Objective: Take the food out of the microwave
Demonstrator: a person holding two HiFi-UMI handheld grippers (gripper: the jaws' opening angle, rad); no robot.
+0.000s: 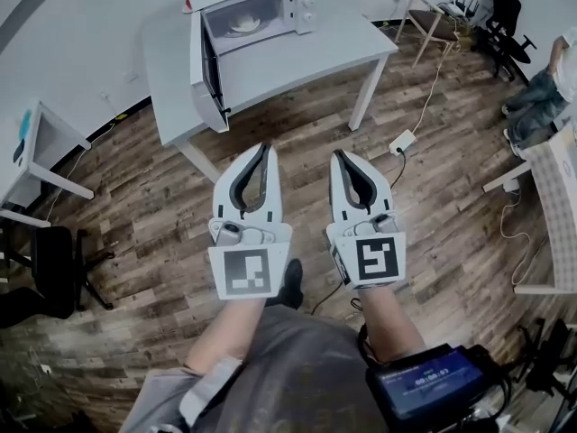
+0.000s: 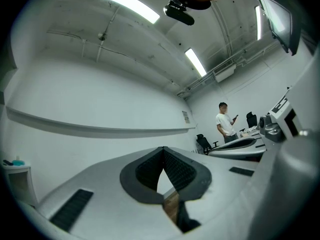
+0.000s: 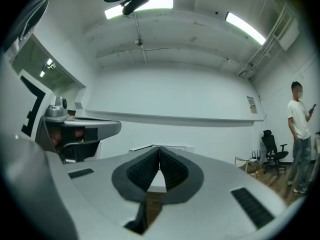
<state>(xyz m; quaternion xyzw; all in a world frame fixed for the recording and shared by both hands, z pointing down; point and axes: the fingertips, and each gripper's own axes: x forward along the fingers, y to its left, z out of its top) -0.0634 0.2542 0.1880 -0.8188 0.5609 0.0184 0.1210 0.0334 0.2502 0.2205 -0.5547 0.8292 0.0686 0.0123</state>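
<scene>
A white microwave [image 1: 257, 16] stands on a white table [image 1: 306, 61] at the top of the head view. Its door [image 1: 207, 70] hangs open to the left. Inside sits a pale dish of food [image 1: 244, 23]. Both grippers are held side by side over the wooden floor, well short of the table and pointing toward it. My left gripper [image 1: 263, 148] is shut with nothing in it, its tips meeting [image 2: 163, 148]. My right gripper [image 1: 341, 154] is also shut and empty [image 3: 159, 147].
A power strip [image 1: 402, 140] and its cable lie on the floor by the table's right leg. A person [image 1: 550, 79] stands at the far right near black chairs [image 1: 505, 16]. Another white table [image 1: 45, 152] and a black chair [image 1: 59, 269] are at left.
</scene>
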